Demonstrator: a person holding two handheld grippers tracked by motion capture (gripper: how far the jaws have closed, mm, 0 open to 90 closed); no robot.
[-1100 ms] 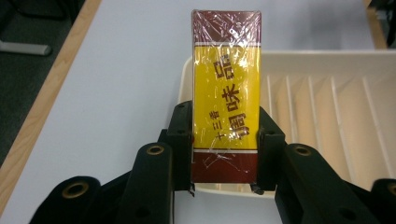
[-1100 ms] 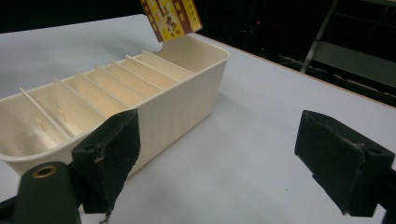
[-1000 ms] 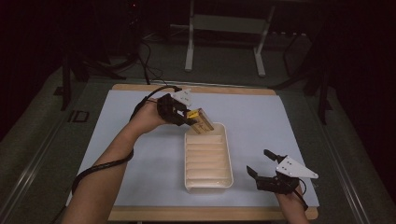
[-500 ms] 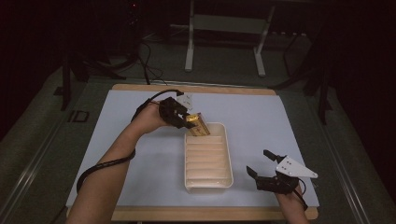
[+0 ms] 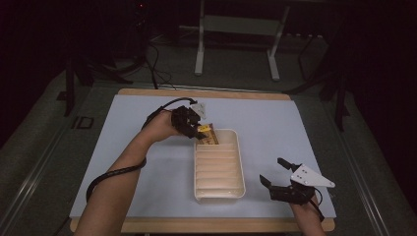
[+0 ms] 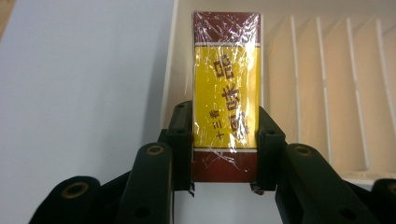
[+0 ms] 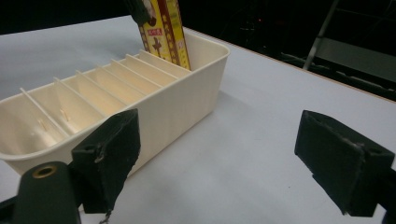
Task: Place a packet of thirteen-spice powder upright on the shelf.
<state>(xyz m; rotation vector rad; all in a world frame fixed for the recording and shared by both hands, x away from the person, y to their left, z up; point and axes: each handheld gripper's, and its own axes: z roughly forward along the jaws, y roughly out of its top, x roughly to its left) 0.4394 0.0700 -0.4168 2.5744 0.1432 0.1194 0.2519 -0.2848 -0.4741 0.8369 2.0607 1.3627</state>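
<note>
Left gripper [image 5: 196,129] clamped on yellow-maroon wrapped box [image 6: 226,88], lowered into far end slot of cream divided tray [image 5: 240,162]. Printed label legible in left gripper view; upright tilt against end wall clear from right gripper view. Right gripper [image 5: 281,178] spread wide, holding nothing, near table's [image 5: 305,128] front right edge, bare surface around.

My workplace is a dim lab or test room: my table [image 5: 305,123], a wooden board under a pale blue mat, stands alone on grey carpet, with cables [image 5: 152,59] on the floor and a metal stand [image 5: 236,29] behind it.
</note>
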